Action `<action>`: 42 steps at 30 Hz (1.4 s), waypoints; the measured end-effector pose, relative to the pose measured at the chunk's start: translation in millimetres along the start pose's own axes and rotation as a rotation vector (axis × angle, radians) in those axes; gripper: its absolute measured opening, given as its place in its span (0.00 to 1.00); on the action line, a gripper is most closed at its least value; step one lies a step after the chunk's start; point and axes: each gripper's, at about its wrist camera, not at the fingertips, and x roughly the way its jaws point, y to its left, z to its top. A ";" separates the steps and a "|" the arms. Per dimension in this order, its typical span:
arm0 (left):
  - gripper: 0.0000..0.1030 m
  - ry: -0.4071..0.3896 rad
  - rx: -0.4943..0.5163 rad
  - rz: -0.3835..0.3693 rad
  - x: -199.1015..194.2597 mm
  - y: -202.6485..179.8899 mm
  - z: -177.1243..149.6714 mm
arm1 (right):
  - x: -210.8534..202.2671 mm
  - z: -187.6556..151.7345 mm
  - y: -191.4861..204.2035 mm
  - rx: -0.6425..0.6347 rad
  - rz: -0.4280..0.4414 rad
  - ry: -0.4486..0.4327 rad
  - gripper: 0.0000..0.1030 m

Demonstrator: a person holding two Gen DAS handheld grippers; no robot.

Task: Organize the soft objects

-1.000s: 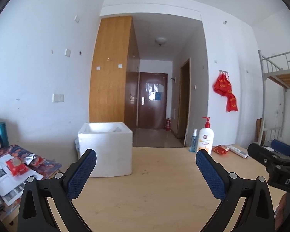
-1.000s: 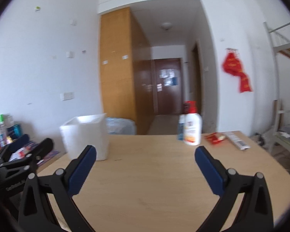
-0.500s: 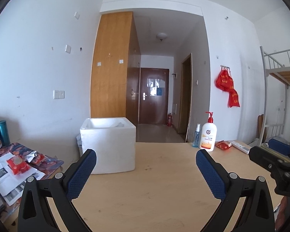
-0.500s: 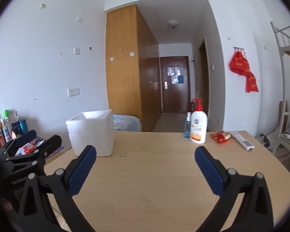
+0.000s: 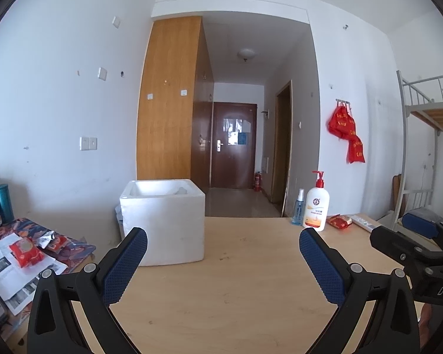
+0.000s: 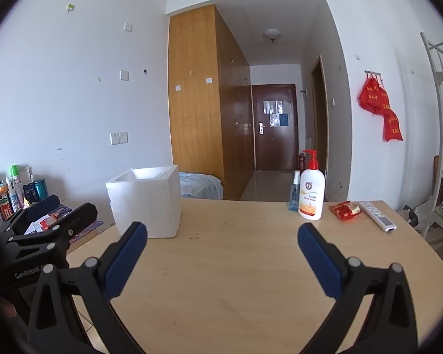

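Note:
A white foam box [image 5: 164, 221] stands open-topped at the left rear of the wooden table [image 5: 236, 289]; it also shows in the right wrist view [image 6: 146, 203]. Something pale lies inside it, barely visible. A red soft packet [image 5: 339, 222] lies at the back right, also in the right wrist view [image 6: 346, 209]. My left gripper [image 5: 221, 253] is open and empty above the table, in front of the box. My right gripper [image 6: 221, 250] is open and empty over the table's middle. Each gripper shows at the edge of the other's view.
A white pump bottle [image 6: 310, 194] and a small blue spray bottle [image 6: 294, 191] stand at the back. A remote control [image 6: 377, 215] lies at the right. A cluttered side surface with papers and red packets [image 5: 25, 253] and bottles [image 6: 14, 188] is on the left.
Both cameras tilted and lifted a little, so the table and box sit lower in view. Both grippers stayed open and empty.

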 end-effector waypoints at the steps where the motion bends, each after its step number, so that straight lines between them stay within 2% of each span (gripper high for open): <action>1: 1.00 -0.004 -0.002 0.002 -0.7 -0.3 0.4 | 0.1 -0.2 0.0 0.000 0.002 0.002 1.00; 42: 1.00 -0.005 0.006 0.014 -2.0 -0.1 -0.6 | -0.5 -1.4 -1.1 0.001 0.001 0.016 1.00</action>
